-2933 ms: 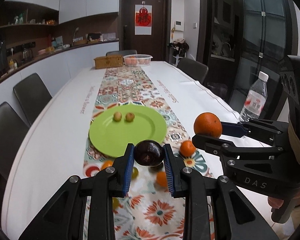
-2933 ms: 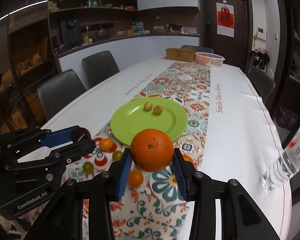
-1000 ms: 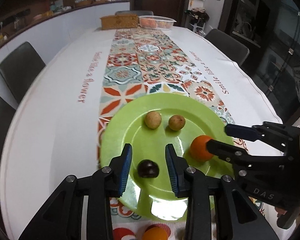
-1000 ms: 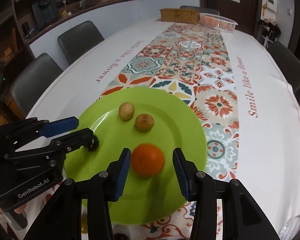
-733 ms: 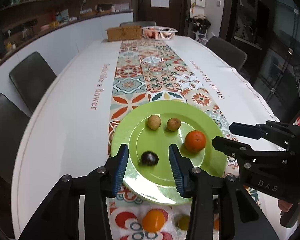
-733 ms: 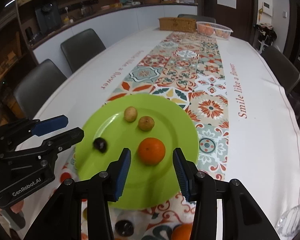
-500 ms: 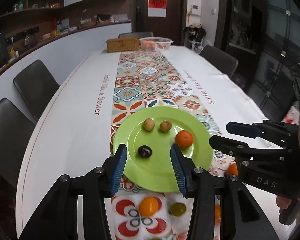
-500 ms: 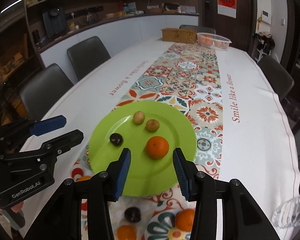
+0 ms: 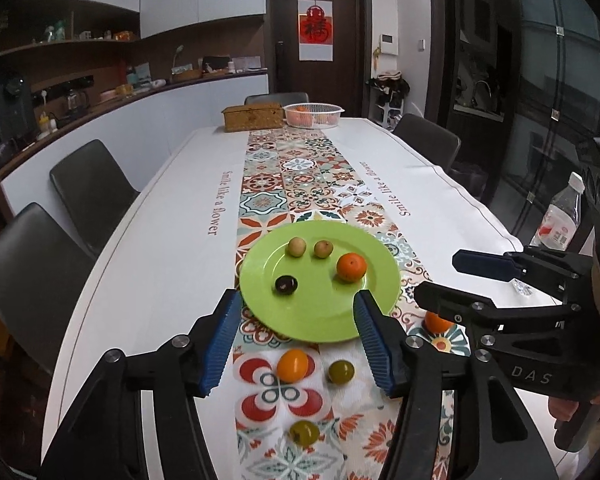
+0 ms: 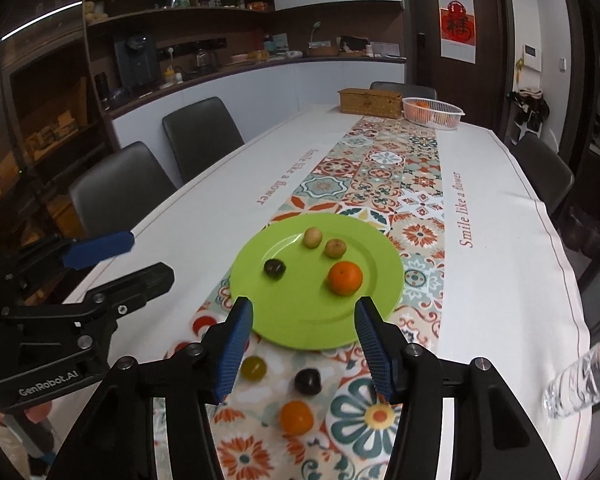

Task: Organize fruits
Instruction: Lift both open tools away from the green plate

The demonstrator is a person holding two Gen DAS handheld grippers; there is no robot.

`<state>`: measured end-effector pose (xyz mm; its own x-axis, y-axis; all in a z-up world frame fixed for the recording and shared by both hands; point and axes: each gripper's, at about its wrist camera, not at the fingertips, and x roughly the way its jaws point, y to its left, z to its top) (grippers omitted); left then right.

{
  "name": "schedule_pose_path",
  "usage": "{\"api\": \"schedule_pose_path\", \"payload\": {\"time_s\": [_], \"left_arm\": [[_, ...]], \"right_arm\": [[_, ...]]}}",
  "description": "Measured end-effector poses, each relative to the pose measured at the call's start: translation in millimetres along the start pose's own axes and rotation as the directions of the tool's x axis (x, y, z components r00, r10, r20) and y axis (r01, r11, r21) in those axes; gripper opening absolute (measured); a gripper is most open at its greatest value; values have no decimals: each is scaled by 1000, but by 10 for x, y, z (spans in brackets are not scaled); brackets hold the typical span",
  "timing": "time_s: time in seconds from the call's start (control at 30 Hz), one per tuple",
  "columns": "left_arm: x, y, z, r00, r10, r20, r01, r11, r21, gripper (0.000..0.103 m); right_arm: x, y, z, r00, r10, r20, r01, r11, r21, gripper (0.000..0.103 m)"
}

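Both grippers, left (image 9: 296, 334) and right (image 10: 306, 344), have released and are opening empty; orange (image 9: 351, 267) and plum (image 9: 286, 284) now sit at the plate's (image 9: 320, 320) three and nine o'clock.

the green plate (image 9: 320, 320) looks like smooth, slightly glossy plastic. the table runner (image 9: 300, 168) is printed cloth, matt, lying on a white cloth (image 9: 160, 240). both grippers' fingers (image 10: 236, 340) are matt black plastic with ribbed blue pads (silver screws too). the water bottle (image 9: 560, 216) is clear, shiny plastic.
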<state>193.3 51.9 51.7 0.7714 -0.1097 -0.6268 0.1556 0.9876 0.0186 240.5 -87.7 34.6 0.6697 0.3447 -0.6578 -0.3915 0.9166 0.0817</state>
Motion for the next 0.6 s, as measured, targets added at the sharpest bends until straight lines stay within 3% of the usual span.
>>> {"api": "schedule_pose_path", "payload": {"time_s": [0.23, 0.6], "left_arm": [[-66, 1, -274, 1000, 10, -30, -11, 1000, -23, 62], [108, 35, -701, 990, 4, -143, -17, 996, -87, 62]], "right_arm": [[-29, 43, -229, 1000, -1, -29, 1, 1000, -3, 54], [168, 30, -589, 991, 6, -137, -3, 1000, 20, 54]]}}
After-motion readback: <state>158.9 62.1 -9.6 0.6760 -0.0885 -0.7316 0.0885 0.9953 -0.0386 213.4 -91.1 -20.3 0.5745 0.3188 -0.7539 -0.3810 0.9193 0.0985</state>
